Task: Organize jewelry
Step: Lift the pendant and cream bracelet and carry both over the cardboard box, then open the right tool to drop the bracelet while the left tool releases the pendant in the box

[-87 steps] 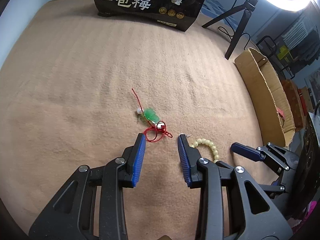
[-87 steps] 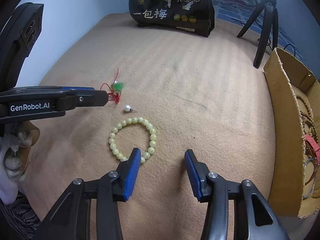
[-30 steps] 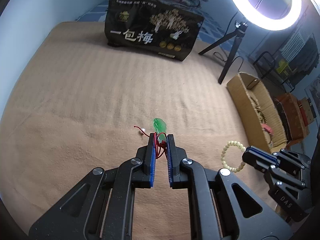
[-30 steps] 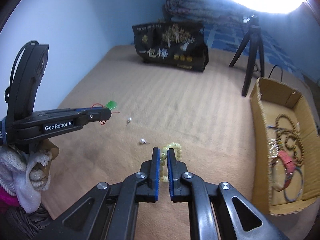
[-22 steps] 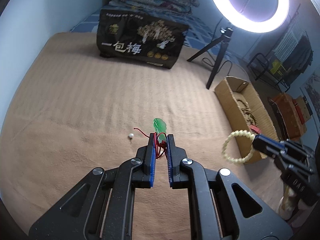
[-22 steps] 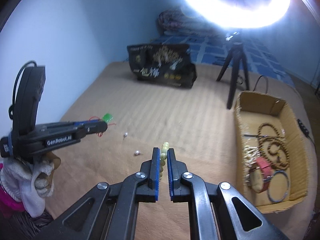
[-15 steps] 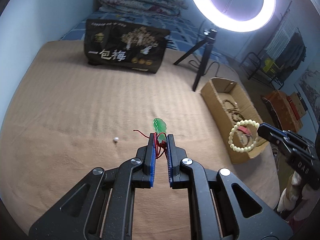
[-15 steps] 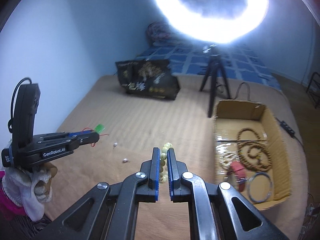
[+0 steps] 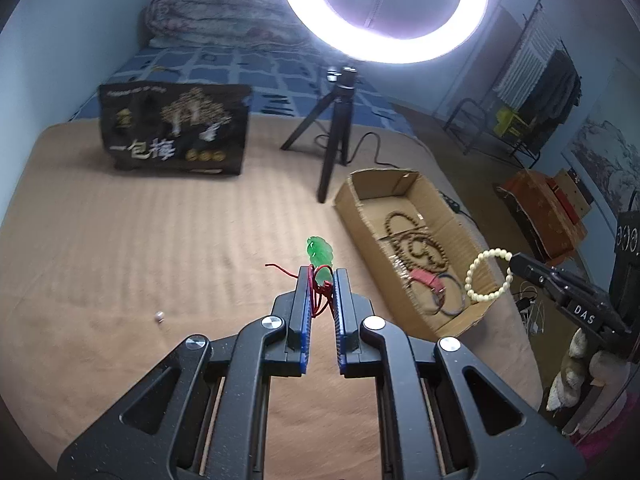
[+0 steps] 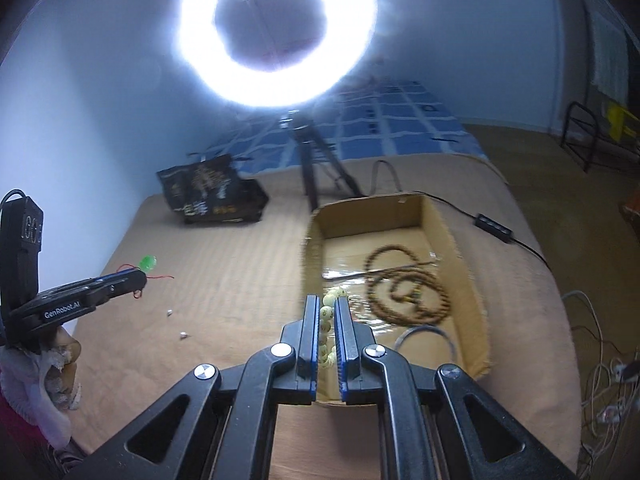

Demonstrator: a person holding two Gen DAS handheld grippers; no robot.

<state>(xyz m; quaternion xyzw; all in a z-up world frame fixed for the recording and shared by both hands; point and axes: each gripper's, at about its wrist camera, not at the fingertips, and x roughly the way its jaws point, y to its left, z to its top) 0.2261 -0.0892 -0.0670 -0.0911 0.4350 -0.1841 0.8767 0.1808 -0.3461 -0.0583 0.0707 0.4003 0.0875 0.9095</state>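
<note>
You've lifted both pieces clear of the blanket (image 9: 120, 248); your left gripper (image 9: 320, 276) pinches the green pendant (image 9: 319, 254), your right gripper (image 10: 329, 308) the bead bracelet (image 10: 327, 316). The cardboard box (image 10: 472, 280) is now below; release next.

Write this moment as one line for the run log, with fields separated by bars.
left gripper: shut on green pendant, lifted | right gripper: shut on bead bracelet, above cardboard box | two small pearls on blanket

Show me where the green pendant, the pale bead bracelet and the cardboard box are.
green pendant (image 9: 319, 253): left wrist view, on its green body above the tongs.
pale bead bracelet (image 9: 489, 254): left wrist view, on the upper beads of the ring.
cardboard box (image 10: 370, 214): right wrist view, on its far inner wall.
</note>
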